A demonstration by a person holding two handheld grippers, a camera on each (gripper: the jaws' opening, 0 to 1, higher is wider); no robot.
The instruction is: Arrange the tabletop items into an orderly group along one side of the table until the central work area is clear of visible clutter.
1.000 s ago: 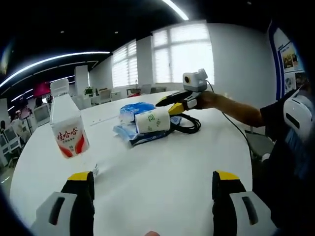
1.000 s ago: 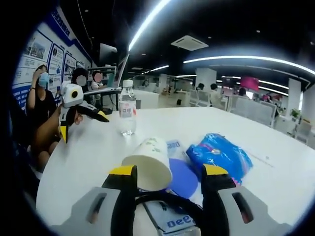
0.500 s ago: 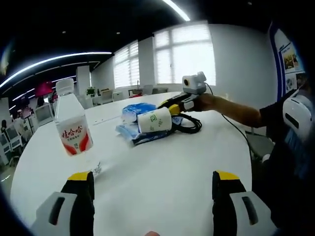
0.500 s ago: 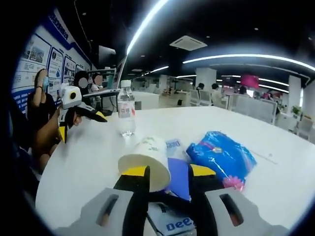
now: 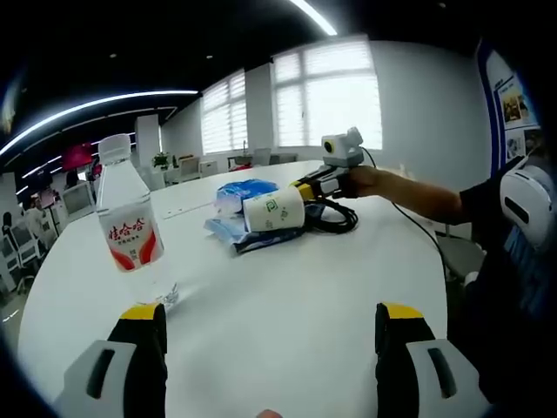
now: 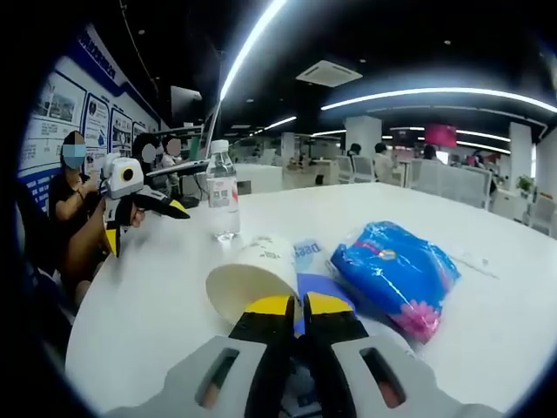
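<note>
In the left gripper view, my left gripper [image 5: 270,329] hangs over bare white table [image 5: 287,287] with its yellow-tipped jaws spread wide and nothing between them. I take the paper cup [image 5: 274,211] as my landmark: it lies on its side on the far part of the table, mouth turned toward my right gripper [image 5: 306,188]. A water bottle [image 5: 126,228] with a red and white label stands upright well to the left of the cup and nearer to me. Behind the cup sits a blue plastic packet [image 5: 244,192], and under and in front of the cup lie flat blue packets [image 5: 248,237]. A black cable [image 5: 332,216] coils just to the right of the cup, touching the packets. My right gripper reaches in from the right, its tips down at the cable beside the cup.

In the right gripper view, my right gripper [image 6: 297,306] has its jaws drawn nearly together, with only a thin slit left; something dark sits low between them, but I cannot tell whether they truly grip it. The paper cup [image 6: 251,279] lies just ahead and left of the tips, open mouth facing me. A flat blue sheet [image 6: 318,287] lies right of the cup and a puffy blue packet [image 6: 393,272] further right. The water bottle [image 6: 223,192] stands beyond the cup. My left gripper [image 6: 144,209] hovers left of the cup, jaws parted, above the table [image 6: 157,305]. People [image 6: 74,187] sit behind it.
</note>
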